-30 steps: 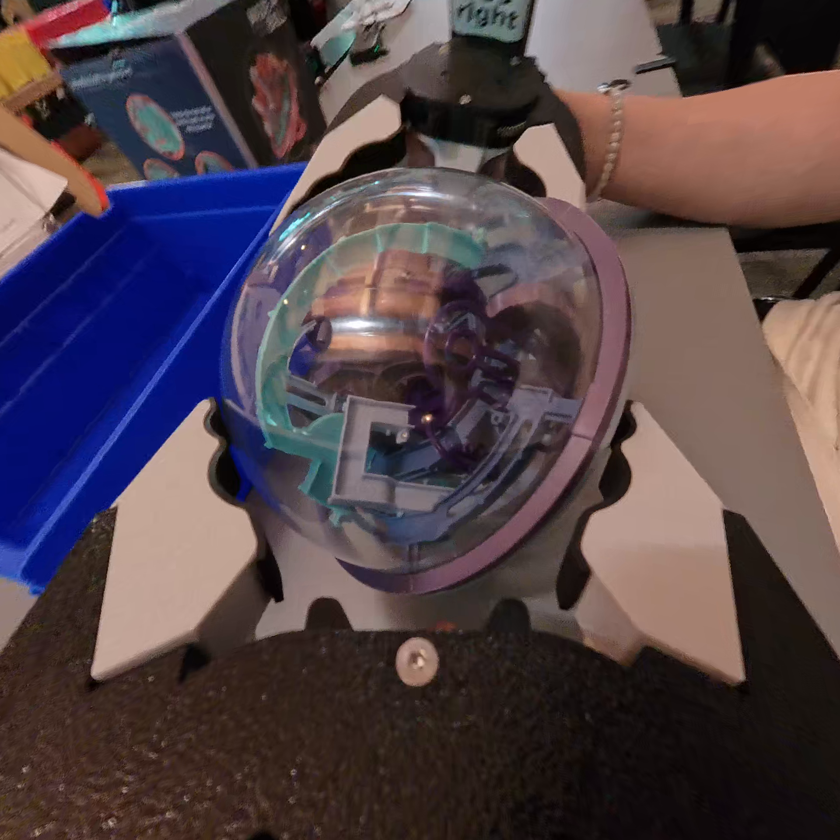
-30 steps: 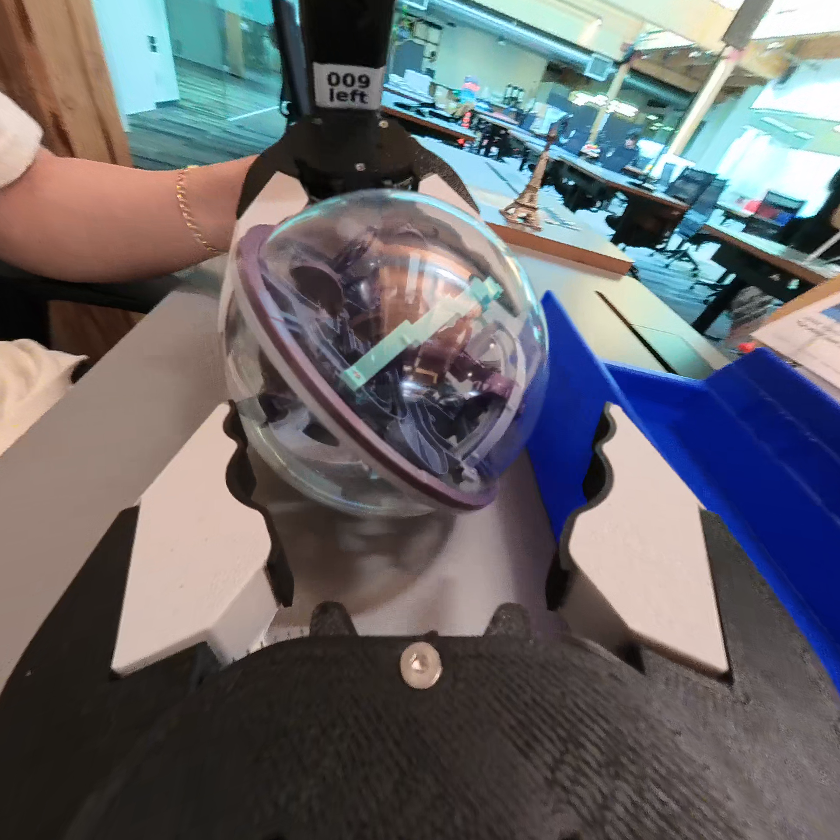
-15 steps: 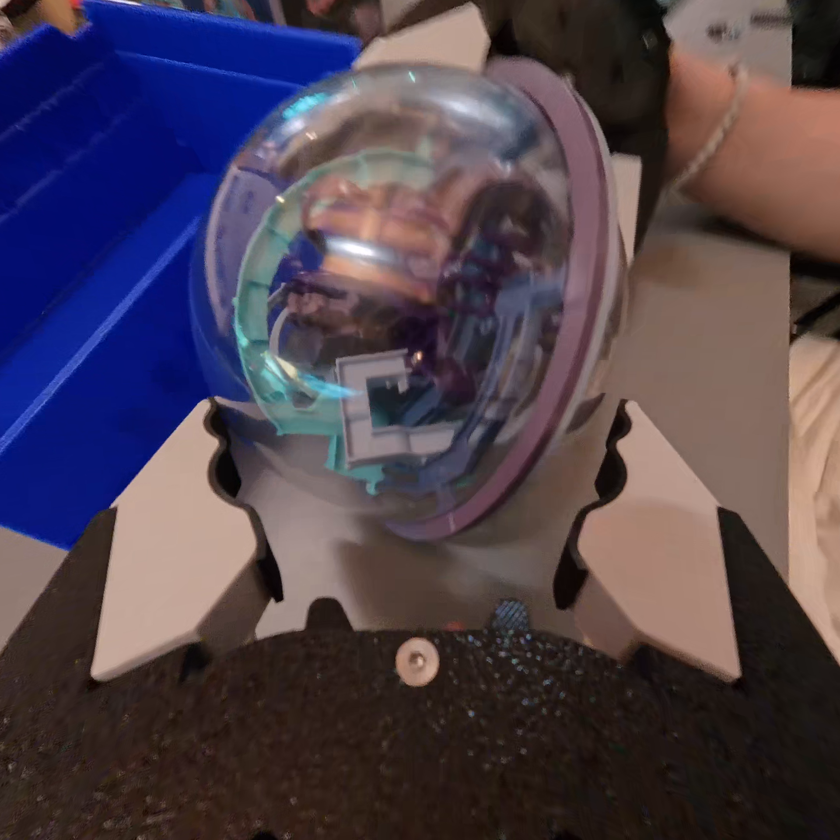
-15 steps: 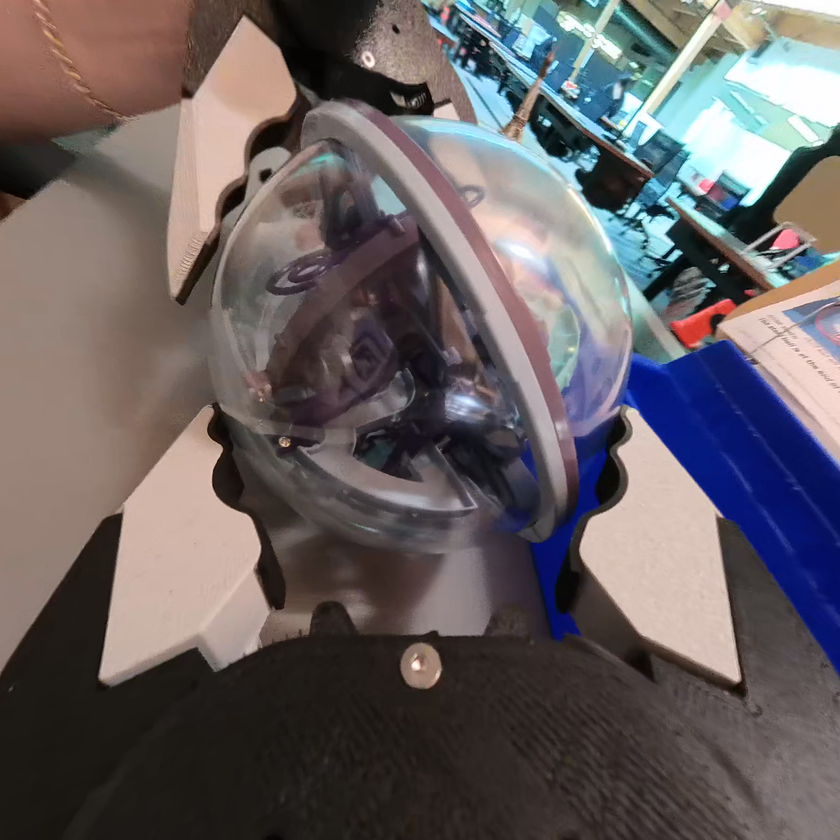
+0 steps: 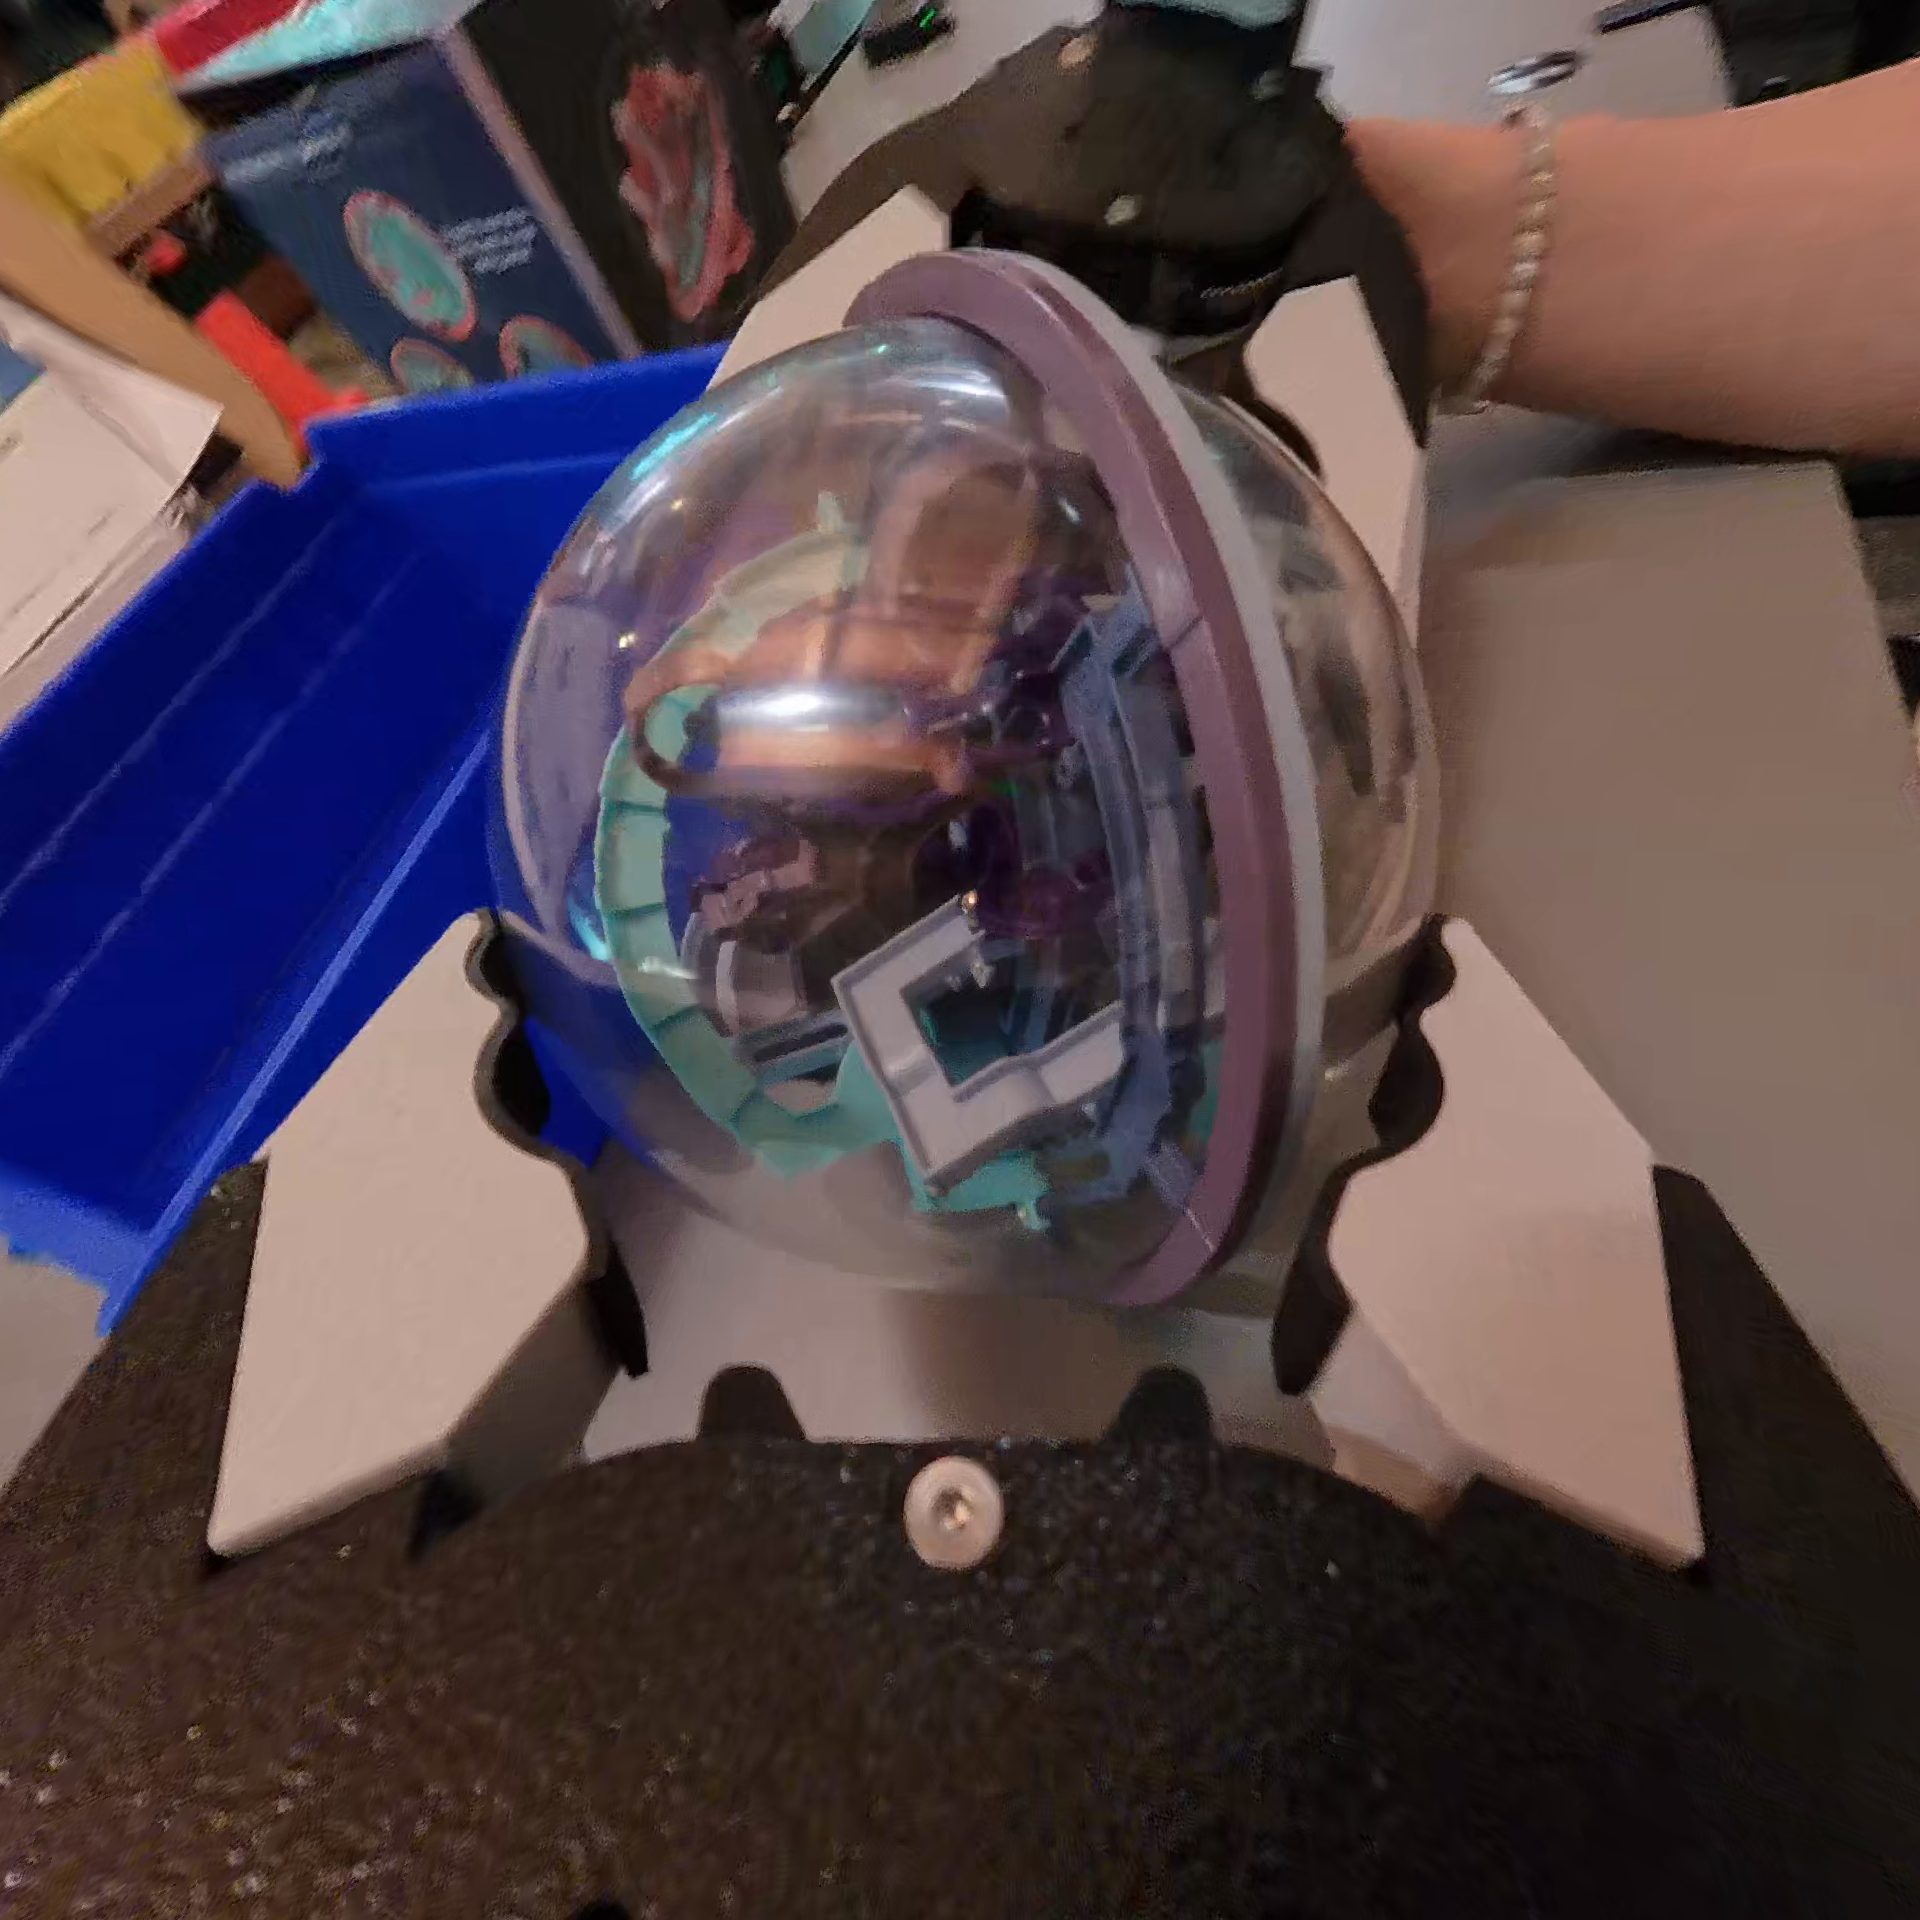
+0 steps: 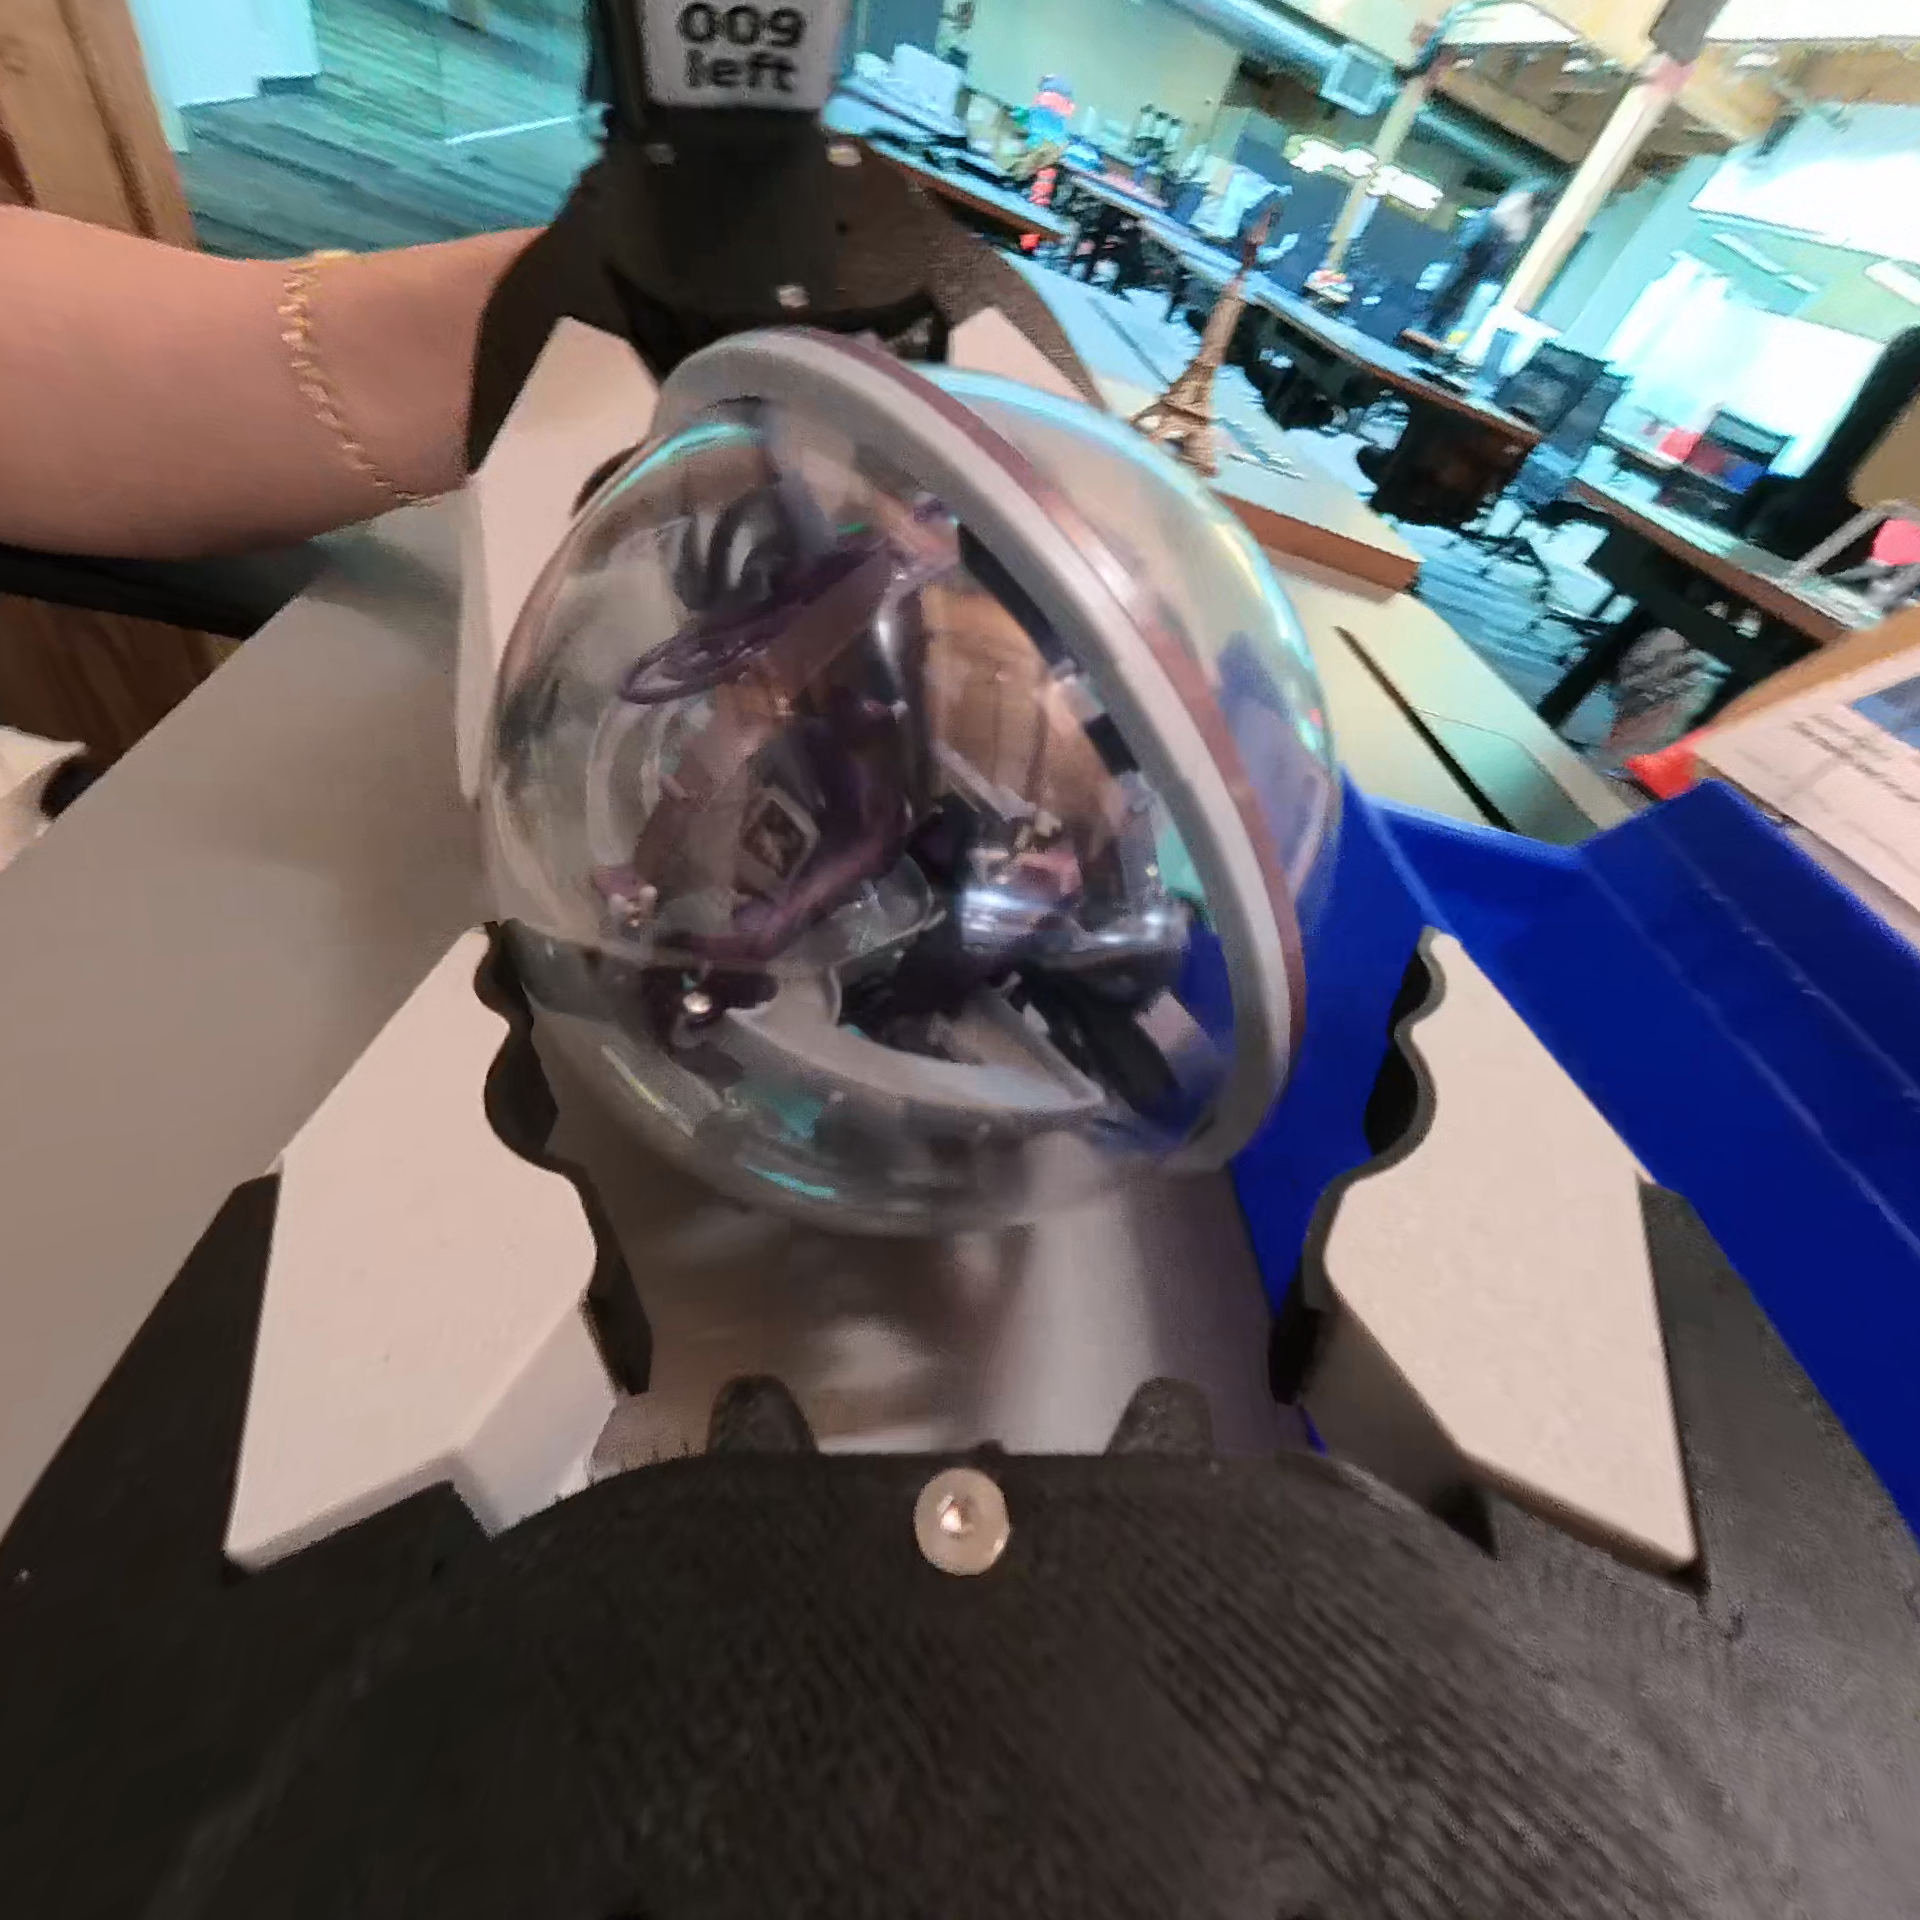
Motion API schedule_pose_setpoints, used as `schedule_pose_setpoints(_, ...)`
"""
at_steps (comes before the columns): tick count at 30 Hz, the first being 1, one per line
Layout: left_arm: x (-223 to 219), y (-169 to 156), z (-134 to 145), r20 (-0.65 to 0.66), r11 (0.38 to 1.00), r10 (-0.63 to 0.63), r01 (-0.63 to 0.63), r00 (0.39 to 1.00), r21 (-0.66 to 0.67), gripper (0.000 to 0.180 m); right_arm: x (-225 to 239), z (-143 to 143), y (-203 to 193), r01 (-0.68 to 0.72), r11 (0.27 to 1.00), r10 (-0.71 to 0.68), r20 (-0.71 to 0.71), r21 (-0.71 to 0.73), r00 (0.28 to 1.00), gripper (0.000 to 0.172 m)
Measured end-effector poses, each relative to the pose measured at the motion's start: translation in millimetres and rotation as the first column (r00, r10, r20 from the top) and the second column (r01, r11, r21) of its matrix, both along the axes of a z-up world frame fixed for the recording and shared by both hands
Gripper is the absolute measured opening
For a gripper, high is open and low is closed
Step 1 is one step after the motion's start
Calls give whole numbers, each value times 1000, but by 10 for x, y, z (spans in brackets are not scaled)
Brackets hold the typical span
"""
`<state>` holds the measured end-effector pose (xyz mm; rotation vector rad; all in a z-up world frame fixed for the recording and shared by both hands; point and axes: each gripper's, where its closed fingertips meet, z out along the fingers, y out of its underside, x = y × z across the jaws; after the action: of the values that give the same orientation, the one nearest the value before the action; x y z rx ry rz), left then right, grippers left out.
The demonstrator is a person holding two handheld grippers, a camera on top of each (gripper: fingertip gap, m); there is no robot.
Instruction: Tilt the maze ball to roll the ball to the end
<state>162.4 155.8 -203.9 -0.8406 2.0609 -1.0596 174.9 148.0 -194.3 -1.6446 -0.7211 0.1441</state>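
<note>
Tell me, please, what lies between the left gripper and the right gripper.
The clear maze ball with its purple rim lies between the left gripper and the right gripper. Both wrist views show the other gripper behind it.

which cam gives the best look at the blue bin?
Left wrist view: the blue bin shows its open interior and ridged floor, left of the maze ball. Right wrist view catches only its rim and outer wall.

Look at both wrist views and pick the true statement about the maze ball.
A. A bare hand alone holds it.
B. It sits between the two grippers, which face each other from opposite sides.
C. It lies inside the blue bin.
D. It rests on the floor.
B: the maze ball sits between the left gripper's fingers, with the right gripper facing it from behind; the blue bin stands beside it.
</note>
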Motion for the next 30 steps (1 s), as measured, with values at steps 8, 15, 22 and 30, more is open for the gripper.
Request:
schedule_pose_setpoints(8, 161, -8, -6, -57, 977, 210, -207, 976, 60, 157, 60, -5, 31, 38, 999, -39, -38, -23, 999, 157)
schedule_pose_setpoints(15, -26, -126, 74, -69, 997, 69, -67, 995, 34, 155, 45, -63, -50, -17, 999, 17, -7, -41, 1000, 157)
schedule_pose_setpoints(22, -75, -56, 215, 17, 999, 25, -24, 1000, -46, 150, -41, -81, -24, -37, 999, 37, 19, -30, 999, 142)
schedule_pose_setpoints(30, 62, 93, -34, -137, 970, 147, -169, 980, -175, 154, 71, 14, 38, 35, 999, -39, -109, -34, 993, 146)
